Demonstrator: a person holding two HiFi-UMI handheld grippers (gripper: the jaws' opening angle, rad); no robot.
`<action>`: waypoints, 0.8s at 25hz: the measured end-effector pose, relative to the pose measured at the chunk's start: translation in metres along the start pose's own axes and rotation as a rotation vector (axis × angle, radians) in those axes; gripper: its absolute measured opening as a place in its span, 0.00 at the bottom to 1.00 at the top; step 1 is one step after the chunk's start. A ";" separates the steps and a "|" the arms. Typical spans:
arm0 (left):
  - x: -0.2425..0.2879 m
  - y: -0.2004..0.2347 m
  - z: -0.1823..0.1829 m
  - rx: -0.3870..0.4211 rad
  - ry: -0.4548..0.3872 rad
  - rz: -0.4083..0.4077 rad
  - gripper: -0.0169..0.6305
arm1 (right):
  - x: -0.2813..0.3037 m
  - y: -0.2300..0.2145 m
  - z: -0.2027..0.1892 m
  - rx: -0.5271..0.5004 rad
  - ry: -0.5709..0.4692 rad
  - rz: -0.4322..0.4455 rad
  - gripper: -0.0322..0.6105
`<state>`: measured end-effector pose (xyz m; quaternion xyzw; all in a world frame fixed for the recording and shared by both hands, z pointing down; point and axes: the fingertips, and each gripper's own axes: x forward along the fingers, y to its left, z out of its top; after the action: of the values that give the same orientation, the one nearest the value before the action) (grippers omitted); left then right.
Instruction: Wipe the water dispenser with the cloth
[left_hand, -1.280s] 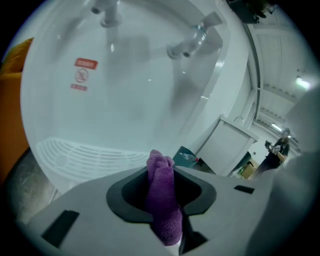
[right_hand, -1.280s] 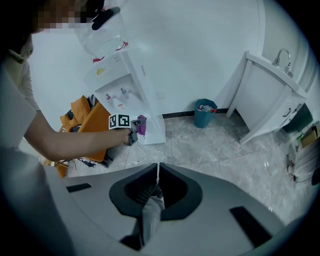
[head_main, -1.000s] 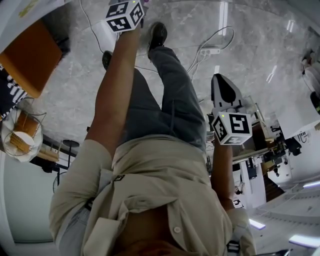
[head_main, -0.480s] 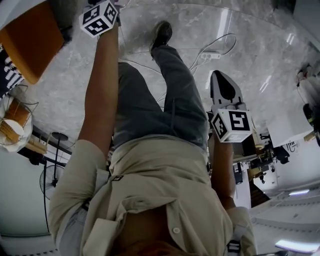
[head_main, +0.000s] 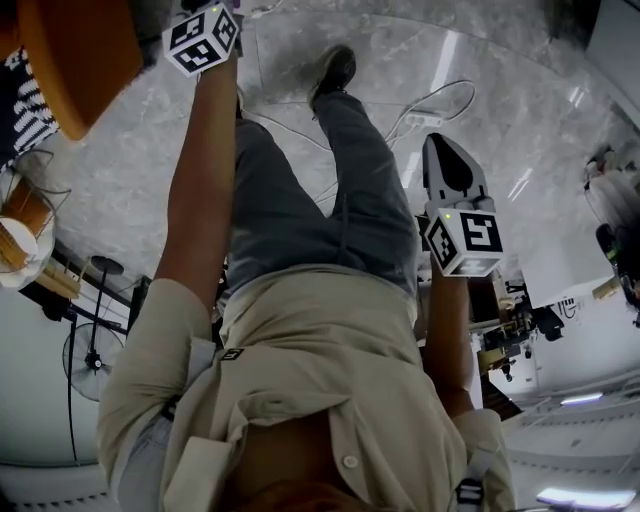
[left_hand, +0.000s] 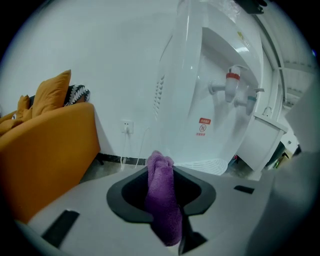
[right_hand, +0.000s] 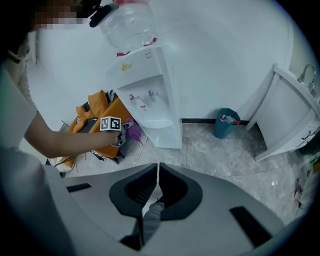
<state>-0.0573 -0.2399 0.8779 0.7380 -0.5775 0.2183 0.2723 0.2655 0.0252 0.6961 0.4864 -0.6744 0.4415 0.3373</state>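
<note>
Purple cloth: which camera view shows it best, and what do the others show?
The left gripper view: the purple cloth fills the centre, pinched in the fingers of the left gripper. The right gripper view shows only a small purple patch. The head view hides it.

Purple cloth, white water dispenser with a red tap, orange sofa, teal bin

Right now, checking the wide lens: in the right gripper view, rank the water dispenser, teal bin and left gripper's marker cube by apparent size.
1. water dispenser
2. teal bin
3. marker cube, close to the bin in size; it looks nearer the camera, so this ranking is unsure.
</note>
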 end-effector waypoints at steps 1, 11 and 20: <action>-0.007 0.001 0.005 0.009 0.001 -0.008 0.21 | -0.002 0.005 0.005 -0.004 -0.007 0.002 0.09; -0.104 0.029 0.111 0.202 -0.068 -0.098 0.21 | -0.037 0.067 0.095 -0.062 -0.142 0.034 0.09; -0.237 0.072 0.211 0.372 -0.158 -0.169 0.21 | -0.086 0.127 0.167 -0.105 -0.267 0.022 0.09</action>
<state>-0.1819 -0.2170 0.5779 0.8362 -0.4829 0.2390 0.1025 0.1656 -0.0807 0.5226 0.5152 -0.7405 0.3408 0.2647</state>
